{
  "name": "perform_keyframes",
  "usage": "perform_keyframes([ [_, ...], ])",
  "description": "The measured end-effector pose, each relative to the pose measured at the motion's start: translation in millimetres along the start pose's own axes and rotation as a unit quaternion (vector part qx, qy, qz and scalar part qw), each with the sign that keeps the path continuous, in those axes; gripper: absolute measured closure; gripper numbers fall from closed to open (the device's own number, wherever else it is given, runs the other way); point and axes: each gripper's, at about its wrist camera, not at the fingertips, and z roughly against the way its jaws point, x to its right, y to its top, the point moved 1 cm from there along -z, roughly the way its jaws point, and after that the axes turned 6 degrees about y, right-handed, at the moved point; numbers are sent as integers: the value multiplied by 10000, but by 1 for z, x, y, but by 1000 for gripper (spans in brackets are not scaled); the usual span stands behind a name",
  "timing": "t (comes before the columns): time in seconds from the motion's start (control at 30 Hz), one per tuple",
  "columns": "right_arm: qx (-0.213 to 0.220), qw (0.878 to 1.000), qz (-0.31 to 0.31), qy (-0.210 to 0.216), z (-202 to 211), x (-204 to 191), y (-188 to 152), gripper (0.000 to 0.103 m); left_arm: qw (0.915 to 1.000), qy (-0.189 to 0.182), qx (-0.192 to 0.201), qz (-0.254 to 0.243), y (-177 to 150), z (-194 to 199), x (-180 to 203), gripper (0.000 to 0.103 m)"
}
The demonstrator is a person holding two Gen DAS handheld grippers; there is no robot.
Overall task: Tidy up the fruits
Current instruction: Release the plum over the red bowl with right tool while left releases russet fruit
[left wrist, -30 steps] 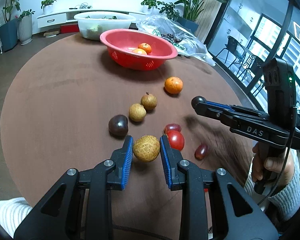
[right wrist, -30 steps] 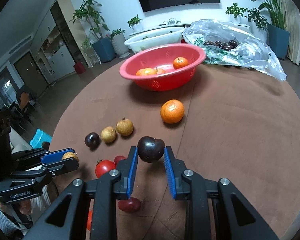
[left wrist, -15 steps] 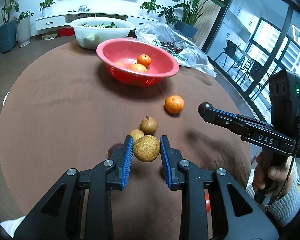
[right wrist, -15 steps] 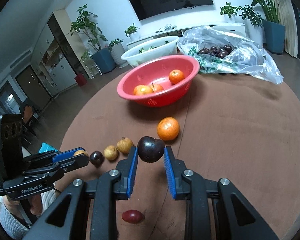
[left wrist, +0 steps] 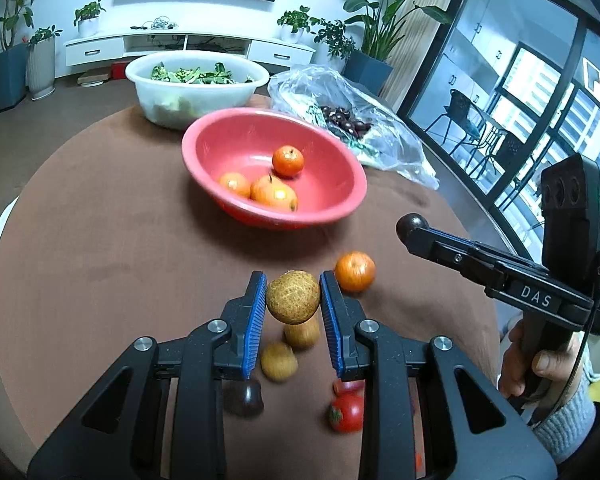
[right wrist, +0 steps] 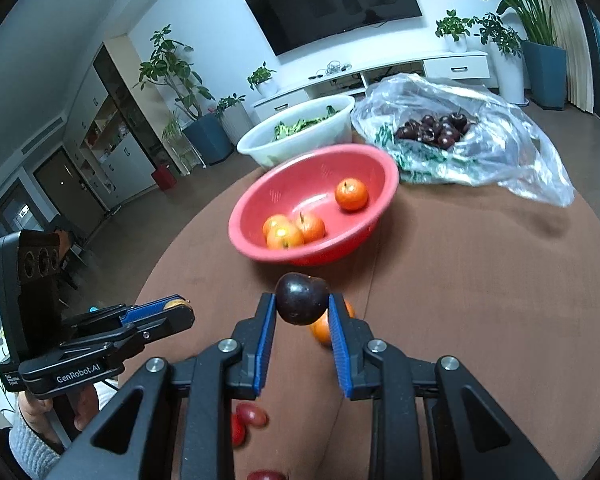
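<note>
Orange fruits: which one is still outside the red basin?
The lone orange on the brown table, just right of the left gripper. The other orange fruits lie inside the red basin, one apart from the rest.

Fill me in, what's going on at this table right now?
A person is sorting fruit with handheld tongs in each hand. The left tongs are shut on a rough brown fruit, the right tongs on a dark plum, both held above the brown table short of the red bowl, which holds a few orange fruits. An orange, two brown fruits, a plum and red tomatoes lie loose on the table.
</note>
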Motion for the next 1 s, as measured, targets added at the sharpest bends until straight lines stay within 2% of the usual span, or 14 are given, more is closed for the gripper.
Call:
perform_keyframes([
  [0.37, 52, 10000, 27, -49, -30, 12, 38, 74, 10000, 0, -43, -10, 62, -41, -6, 78],
  [0.7, -100, 9994, 269, -213, -62, 13, 55, 73, 9998, 95, -125, -94, 102, -86, -9, 78],
  [1.0, -155, 9971, 535, -512, -74, 16, 57, 72, 9979, 527, -249, -267, 125, -129, -6, 77],
])
